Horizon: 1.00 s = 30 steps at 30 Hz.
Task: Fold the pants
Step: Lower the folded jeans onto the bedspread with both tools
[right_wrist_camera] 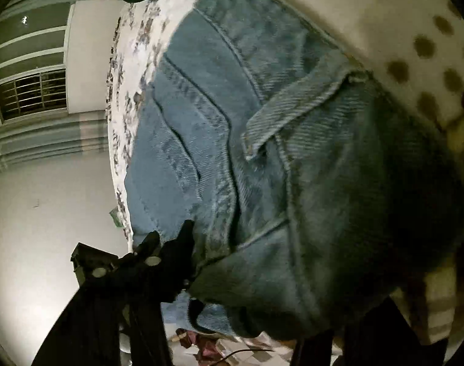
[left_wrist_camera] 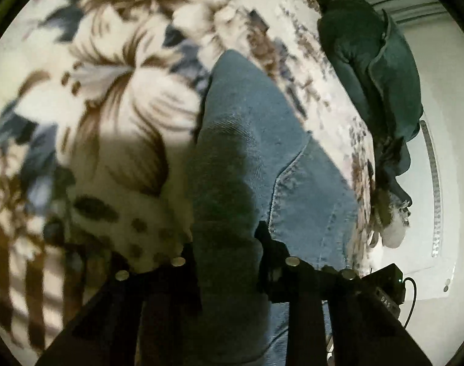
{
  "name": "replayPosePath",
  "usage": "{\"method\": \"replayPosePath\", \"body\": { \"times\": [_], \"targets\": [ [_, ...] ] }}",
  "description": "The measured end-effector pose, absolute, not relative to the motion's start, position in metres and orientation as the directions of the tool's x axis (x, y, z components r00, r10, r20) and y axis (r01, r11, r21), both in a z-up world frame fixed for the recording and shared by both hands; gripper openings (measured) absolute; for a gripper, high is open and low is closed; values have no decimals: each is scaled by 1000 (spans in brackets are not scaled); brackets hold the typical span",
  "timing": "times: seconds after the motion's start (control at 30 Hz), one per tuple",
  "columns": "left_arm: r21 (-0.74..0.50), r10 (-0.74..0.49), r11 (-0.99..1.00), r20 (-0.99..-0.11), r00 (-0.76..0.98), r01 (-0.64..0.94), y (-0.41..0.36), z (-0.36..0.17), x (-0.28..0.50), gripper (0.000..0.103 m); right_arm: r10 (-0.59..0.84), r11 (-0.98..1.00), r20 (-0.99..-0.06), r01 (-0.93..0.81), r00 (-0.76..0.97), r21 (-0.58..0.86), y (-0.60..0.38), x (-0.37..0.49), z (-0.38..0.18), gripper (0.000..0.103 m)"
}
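Left wrist: fingers (left_wrist_camera: 183,262) astride jeans (left_wrist_camera: 253,128)

You see the faded blue denim pants (left_wrist_camera: 247,140) with paler stitched seams at 6 o'clock, a cream bedspread with brown and slate-blue flowers (left_wrist_camera: 116,97) at 9 o'clock, and a dark green crumpled garment (left_wrist_camera: 372,70) at 2 o'clock.

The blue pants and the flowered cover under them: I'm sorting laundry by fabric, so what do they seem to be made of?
The blue pants look like denim, likely cotton: matte, faded blue, with fine diagonal twill ribs and thick stitched seams along the pocket. The flowered cover looks like a soft plush or fleece blanket: its printed brown and blue flowers have fuzzy edges and no visible weave, though blur leaves this open.
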<state>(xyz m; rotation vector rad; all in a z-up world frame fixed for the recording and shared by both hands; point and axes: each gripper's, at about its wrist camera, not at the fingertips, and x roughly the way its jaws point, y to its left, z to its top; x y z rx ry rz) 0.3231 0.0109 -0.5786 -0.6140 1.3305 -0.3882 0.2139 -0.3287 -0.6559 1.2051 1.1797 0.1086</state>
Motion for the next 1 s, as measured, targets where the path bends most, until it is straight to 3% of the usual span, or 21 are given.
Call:
{"method": "replayPosePath", "body": {
  "times": [0.37, 0.63, 0.8, 1.0],
  "targets": [
    [-651, -609, 758, -728, 314, -37, 11, -464, 364, 21, 591, 485, -642, 421, 489, 767, -350, 247, -519, 40],
    [-683, -631, 730, -666, 397, 14, 70, -420, 473, 21, 573, 526, -610, 324, 547, 786, -309, 343, -438, 40],
    [-679, -621, 734, -659, 426, 18, 113, -421, 567, 21, 559, 527, -592, 303, 581, 794, -257, 448, -434, 40],
    [-657, -599, 754, -664, 448, 35, 163, -453, 692, 21, 550, 529, -586, 294, 595, 796, -200, 578, -470, 40]
  ]
}}
